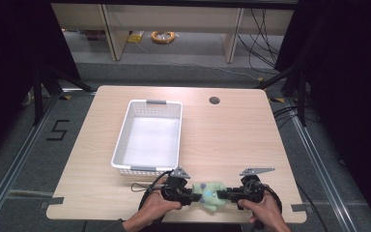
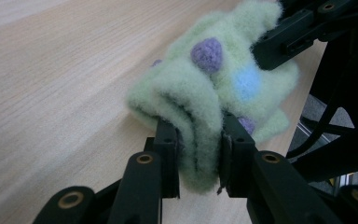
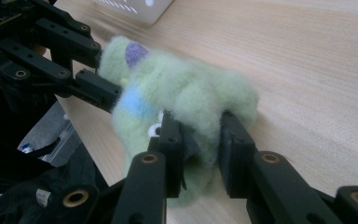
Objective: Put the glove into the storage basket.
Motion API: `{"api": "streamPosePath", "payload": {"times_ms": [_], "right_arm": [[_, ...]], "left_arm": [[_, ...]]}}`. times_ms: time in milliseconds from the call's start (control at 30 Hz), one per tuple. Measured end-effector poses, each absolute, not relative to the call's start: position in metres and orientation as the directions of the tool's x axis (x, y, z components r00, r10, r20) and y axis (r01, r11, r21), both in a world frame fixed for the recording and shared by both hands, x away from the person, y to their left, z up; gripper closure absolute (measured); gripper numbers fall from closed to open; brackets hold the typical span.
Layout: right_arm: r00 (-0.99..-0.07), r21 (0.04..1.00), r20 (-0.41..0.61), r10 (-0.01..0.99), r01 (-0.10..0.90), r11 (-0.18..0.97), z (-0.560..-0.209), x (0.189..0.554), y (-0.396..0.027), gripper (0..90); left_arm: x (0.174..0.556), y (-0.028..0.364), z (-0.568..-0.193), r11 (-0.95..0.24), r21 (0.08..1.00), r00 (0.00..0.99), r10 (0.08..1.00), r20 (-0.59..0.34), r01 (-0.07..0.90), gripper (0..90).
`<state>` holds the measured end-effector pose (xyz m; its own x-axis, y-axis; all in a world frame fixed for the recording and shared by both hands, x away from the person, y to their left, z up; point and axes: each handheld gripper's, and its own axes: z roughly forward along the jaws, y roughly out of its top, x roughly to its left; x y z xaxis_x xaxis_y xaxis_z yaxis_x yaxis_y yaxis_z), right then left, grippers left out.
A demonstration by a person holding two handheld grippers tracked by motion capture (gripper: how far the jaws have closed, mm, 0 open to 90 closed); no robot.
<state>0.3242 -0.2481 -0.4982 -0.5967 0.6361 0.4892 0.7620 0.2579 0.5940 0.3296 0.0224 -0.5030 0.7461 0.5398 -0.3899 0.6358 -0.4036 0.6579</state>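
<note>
between both tongs point(image 1: 207, 194), fuzzy sock point(image 1: 209, 193) stretched left-right

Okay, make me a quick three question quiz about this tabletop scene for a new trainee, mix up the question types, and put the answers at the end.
1. True or false: the fluffy pale green sock with purple and blue dots lies inside the white perforated plastic basket.
2. Which grips the sock? A) left gripper alone B) right gripper alone C) both
3. Fill in: the basket stands on the light wooden ___.

Key
1. False: the sock is at the table's near edge, outside the basket.
2. C: each gripper's jaws pinch one end of the sock.
3. table
</note>
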Motion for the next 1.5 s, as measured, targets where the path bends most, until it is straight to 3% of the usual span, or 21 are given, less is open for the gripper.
{"api": "streamPosePath", "payload": {"times_ms": [333, 600, 633, 1033, 1500], "right_arm": [[-0.589, 0.593, 0.502, 0.633, 0.767, 0.244, -0.487, 0.32, -0.245, 76.1], [-0.649, 0.648, 0.445, 0.618, 0.709, 0.278, -0.472, 0.32, -0.242, 76.6], [-0.622, 0.622, 0.462, 0.633, 0.736, 0.269, -0.468, 0.318, -0.24, 76.6], [-0.684, 0.671, 0.427, 0.592, 0.678, 0.3, -0.429, 0.343, -0.221, 77.1], [-0.736, 0.695, 0.409, 0.54, 0.635, 0.338, -0.385, 0.381, -0.166, 77.1]], "left_arm": [[0.324, 0.026, -0.492, -0.402, 0.68, 0.763, 0.523, -0.38, 0.614, 72.7], [0.32, 0.032, -0.479, -0.384, 0.702, 0.77, 0.517, -0.375, 0.6, 72.8], [0.32, 0.033, -0.476, -0.375, 0.706, 0.767, 0.52, -0.376, 0.6, 72.8], [0.333, 0.061, -0.435, -0.322, 0.742, 0.758, 0.54, -0.366, 0.587, 72.8], [0.354, 0.117, -0.398, -0.277, 0.751, 0.723, 0.591, -0.359, 0.599, 72.7]]}}
